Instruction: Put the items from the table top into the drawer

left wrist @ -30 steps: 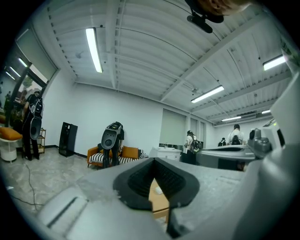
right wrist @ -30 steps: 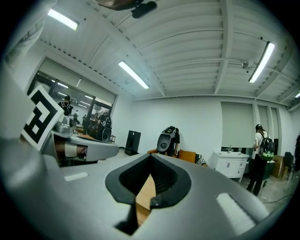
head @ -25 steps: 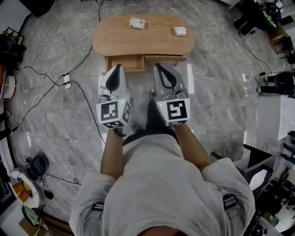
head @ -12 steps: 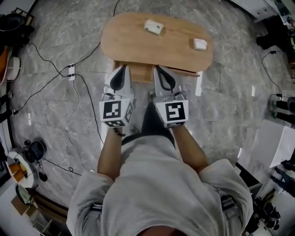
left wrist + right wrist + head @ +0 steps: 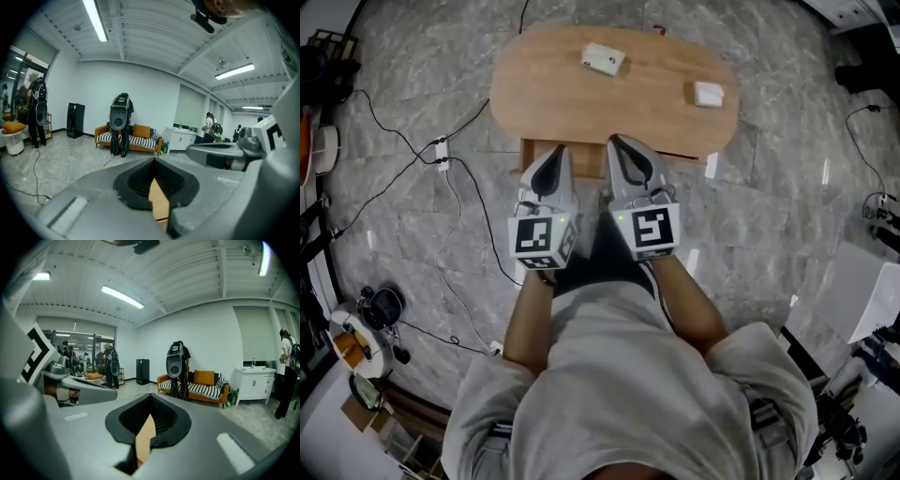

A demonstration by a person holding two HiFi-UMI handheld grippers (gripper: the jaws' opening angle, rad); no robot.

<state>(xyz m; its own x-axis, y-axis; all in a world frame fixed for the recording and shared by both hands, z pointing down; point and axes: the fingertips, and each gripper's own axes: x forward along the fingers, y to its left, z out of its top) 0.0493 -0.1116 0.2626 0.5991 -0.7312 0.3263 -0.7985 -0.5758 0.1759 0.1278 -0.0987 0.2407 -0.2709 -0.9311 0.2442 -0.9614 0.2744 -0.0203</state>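
A wooden oval table (image 5: 544, 94) stands ahead of me in the head view. On it lie two small white items, one at the back middle (image 5: 603, 59) and one at the right (image 5: 708, 94). A drawer front (image 5: 532, 155) shows under the table's near edge. My left gripper (image 5: 552, 152) and right gripper (image 5: 618, 142) are side by side at that near edge, both shut with nothing in them. In the left gripper view (image 5: 154, 161) and the right gripper view (image 5: 150, 416) only a sliver of the wood shows under the closed jaws.
Black cables and a white power strip (image 5: 441, 150) lie on the marble floor left of the table. Gear clutters the floor at the lower left (image 5: 366, 328) and right edge. Both gripper views show an orange striped sofa (image 5: 129, 138), standing machines and people far across the room.
Both grippers have moved forward and down to the table's near edge, staying shut. The table sits closer in the head view than before.
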